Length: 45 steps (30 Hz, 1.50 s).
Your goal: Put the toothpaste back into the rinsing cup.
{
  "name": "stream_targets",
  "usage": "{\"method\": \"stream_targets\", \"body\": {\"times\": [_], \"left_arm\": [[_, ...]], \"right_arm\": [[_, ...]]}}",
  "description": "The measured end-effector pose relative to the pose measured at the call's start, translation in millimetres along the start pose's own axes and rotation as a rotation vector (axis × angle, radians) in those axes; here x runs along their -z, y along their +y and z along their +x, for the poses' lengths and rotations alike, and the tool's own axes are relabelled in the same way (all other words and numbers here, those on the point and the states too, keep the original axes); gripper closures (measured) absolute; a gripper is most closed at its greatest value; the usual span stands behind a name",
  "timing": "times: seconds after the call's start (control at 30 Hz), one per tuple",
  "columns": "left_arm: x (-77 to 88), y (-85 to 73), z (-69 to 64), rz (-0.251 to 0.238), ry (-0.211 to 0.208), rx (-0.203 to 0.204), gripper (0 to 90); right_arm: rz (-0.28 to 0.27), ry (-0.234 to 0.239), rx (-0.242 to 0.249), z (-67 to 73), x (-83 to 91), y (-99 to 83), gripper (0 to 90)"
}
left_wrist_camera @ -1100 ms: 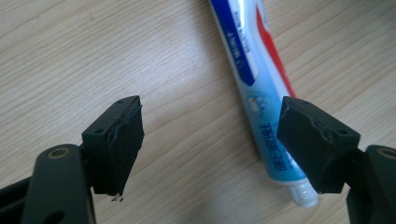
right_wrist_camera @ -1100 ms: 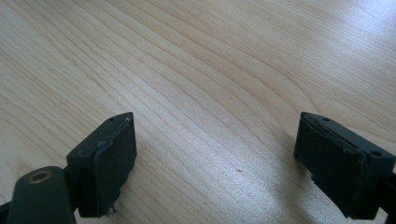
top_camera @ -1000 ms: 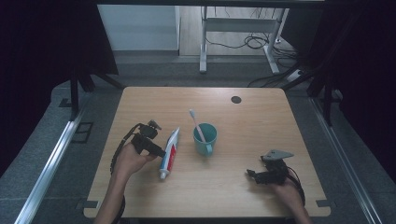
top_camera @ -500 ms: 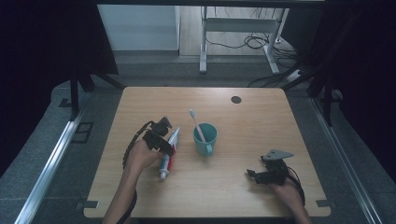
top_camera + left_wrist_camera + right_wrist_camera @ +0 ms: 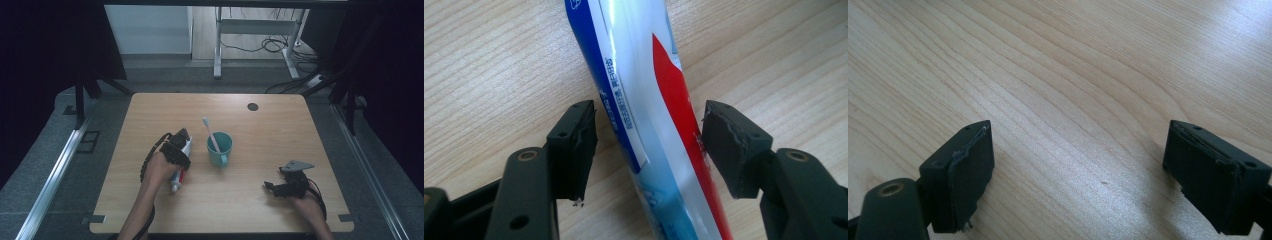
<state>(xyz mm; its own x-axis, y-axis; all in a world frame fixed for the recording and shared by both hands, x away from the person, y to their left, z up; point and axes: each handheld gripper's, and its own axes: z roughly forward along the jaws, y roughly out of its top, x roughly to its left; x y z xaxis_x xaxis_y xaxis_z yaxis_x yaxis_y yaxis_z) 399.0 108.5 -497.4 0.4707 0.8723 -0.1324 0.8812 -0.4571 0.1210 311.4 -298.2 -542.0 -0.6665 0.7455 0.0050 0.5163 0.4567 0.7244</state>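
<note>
In the high view, the tube is seen lying flat on the table, left of the middle, with its cap end pointing near and its crimped end far. The left gripper is brought over the tube's far half from the near-left side, so that the tube's long axis runs between the jaws; a tube lying flat is most easily taken across its width. Just right of the tube stands a teal cup with a toothbrush leaning in it, head up and tilted far-left. The cup is set close to the tube but apart from it, likely so that both are kept within one hand's reach. The right gripper is rested at the near right, well apart from everything, probably kept out of the way.

In the left gripper view, the tube is seen between the two jaws, which have just been closing. The pad on one side is a little off the blue edge, while the other pad is at or just touching the red edge; no squeeze is visible in the tube wall, so the claw is judged still released around the tube, about to grasp.

In the right gripper view, the jaws are spread wide over bare wood with nothing between them: released and idle.
</note>
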Motion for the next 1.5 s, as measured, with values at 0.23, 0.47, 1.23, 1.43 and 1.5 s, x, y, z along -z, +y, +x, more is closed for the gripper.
{"method": "stream_targets", "body": {"times": [0.23,0.47,1.23,1.43,1.5], "left_arm": [[-4.9,1.2,-2.3,-0.01,0.005,0.012,44.2],[-4.1,0.9,-2.7,-0.015,-0.002,0.025,51.8],[-1.1,-2.3,0.3,-0.002,-0.043,-0.013,67.6],[0.2,-3.8,1.2,-0.011,-0.039,-0.026,68.5],[0.9,-4.7,2.1,-0.016,-0.043,-0.028,68.7]], "right_arm": [[0.0,0.0,0.0,0.0,0.0,0.0,13.1],[0.0,0.0,0.0,0.1,0.0,0.0,13.1],[0.0,0.001,0.0,0.0,0.0,0.0,13.1],[0.0,0.001,0.0,0.0,0.0,0.0,13.1],[0.0,0.0,0.0,0.0,0.0,0.0,13.1]]}}
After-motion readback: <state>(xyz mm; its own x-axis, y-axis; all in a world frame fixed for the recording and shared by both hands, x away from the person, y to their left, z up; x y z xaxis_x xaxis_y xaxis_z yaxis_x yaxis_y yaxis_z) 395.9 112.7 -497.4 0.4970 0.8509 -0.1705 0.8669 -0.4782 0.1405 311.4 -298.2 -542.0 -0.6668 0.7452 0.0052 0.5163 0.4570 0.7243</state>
